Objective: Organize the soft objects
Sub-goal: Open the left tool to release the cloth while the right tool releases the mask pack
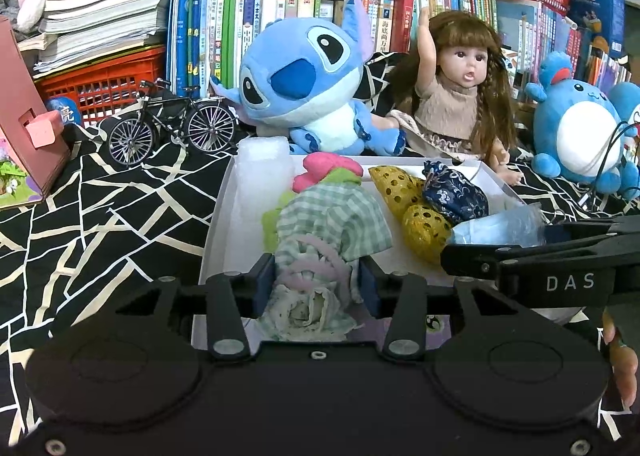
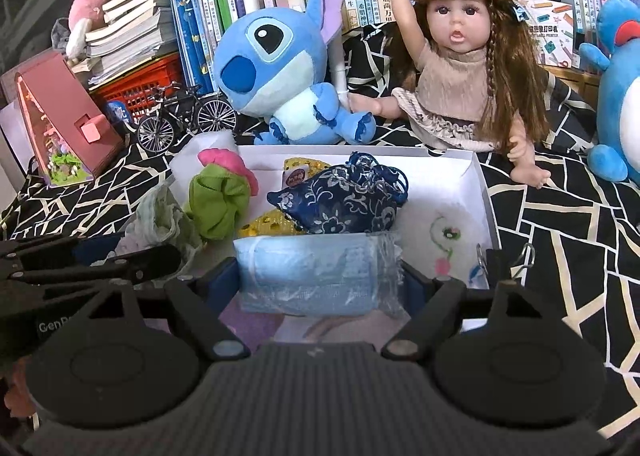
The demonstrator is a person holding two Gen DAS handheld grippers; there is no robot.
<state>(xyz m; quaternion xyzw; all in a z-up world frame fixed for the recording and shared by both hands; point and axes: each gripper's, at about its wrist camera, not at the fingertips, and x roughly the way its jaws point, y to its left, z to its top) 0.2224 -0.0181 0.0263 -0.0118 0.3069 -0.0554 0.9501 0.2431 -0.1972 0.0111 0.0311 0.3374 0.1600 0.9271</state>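
A white box lies on the patterned cloth. My left gripper is shut on a green checked cloth bundle over the box's near left part; it also shows in the right wrist view. My right gripper is shut on a light blue packet in clear wrap over the box's near edge. Inside the box lie a pink and green soft toy, a yellow sequin pouch and a dark blue floral pouch.
Behind the box sit a blue Stitch plush, a doll and a blue round plush. A model bicycle, a pink house box, a red crate and bookshelves stand behind.
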